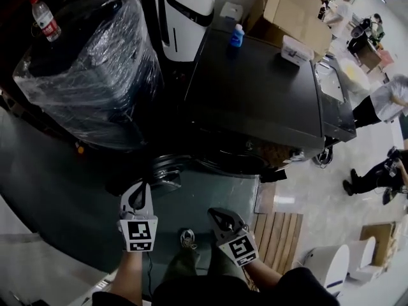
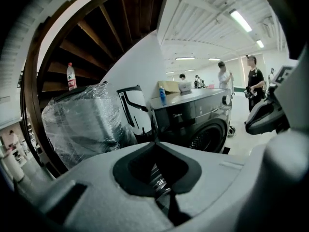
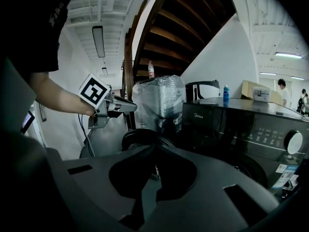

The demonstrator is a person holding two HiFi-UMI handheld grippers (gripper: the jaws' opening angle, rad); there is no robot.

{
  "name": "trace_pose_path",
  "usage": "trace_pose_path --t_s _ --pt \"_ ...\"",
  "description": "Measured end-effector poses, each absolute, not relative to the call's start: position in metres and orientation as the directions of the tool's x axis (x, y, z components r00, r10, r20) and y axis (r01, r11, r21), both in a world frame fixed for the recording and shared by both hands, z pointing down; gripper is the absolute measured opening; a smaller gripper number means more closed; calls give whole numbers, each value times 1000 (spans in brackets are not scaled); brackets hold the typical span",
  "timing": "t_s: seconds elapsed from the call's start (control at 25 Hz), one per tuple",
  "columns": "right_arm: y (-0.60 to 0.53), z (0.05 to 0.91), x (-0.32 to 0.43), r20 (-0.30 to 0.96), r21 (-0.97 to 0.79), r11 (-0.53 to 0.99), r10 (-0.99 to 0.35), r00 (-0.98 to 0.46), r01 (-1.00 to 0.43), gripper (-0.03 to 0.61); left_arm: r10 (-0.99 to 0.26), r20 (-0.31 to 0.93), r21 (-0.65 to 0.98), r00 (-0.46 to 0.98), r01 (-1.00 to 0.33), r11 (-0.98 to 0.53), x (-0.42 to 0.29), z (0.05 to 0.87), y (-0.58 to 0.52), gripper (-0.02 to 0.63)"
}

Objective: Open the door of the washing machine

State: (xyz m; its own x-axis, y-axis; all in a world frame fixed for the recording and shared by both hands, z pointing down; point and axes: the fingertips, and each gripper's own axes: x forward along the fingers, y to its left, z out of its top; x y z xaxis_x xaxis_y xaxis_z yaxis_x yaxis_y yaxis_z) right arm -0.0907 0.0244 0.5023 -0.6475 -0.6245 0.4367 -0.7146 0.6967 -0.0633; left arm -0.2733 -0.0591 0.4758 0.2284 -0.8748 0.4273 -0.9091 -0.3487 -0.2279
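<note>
One black washing machine (image 1: 255, 94) was seen standing on the floor ahead. A film-wrapped bundle (image 1: 95, 69) was set just beside it on the left. A round door (image 1: 167, 171) was seen swung out from the machine's front toward the left, so that the drum mouth (image 2: 208, 135) was left uncovered. The door was therefore judged to be already open, though how wide it stood could not be settled from these angles.

Both tools were held low in front of the machine, apart from it and touching nothing. The left tool (image 1: 136, 187) was found pinched down to a narrow slit with nothing between its jaws. The right tool (image 1: 215, 214) was likewise closed and empty.

The opening step was judged to be done, with the tools held clear of the machine. If a wider swing were wanted, a closed tool would have to be brought to the door's free rim and pressed gently leftward, with care taken that the door was not driven into the wrapped bundle. Otherwise nothing more would be called for than keeping both tools clear.

A white box (image 1: 296, 48) and a blue bottle (image 1: 237, 36) were seen on the machine's top, and a water bottle (image 1: 46, 18) was seen upright on the bundle.
</note>
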Motion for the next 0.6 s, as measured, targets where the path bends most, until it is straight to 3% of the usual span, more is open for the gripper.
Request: trace_pose_path --t_s 0.6 --pt "-1 413 -23 357 -24 727 -635 -685 -686 6 -887 378 -207 267 -909 -362 -176 389 -34 17"
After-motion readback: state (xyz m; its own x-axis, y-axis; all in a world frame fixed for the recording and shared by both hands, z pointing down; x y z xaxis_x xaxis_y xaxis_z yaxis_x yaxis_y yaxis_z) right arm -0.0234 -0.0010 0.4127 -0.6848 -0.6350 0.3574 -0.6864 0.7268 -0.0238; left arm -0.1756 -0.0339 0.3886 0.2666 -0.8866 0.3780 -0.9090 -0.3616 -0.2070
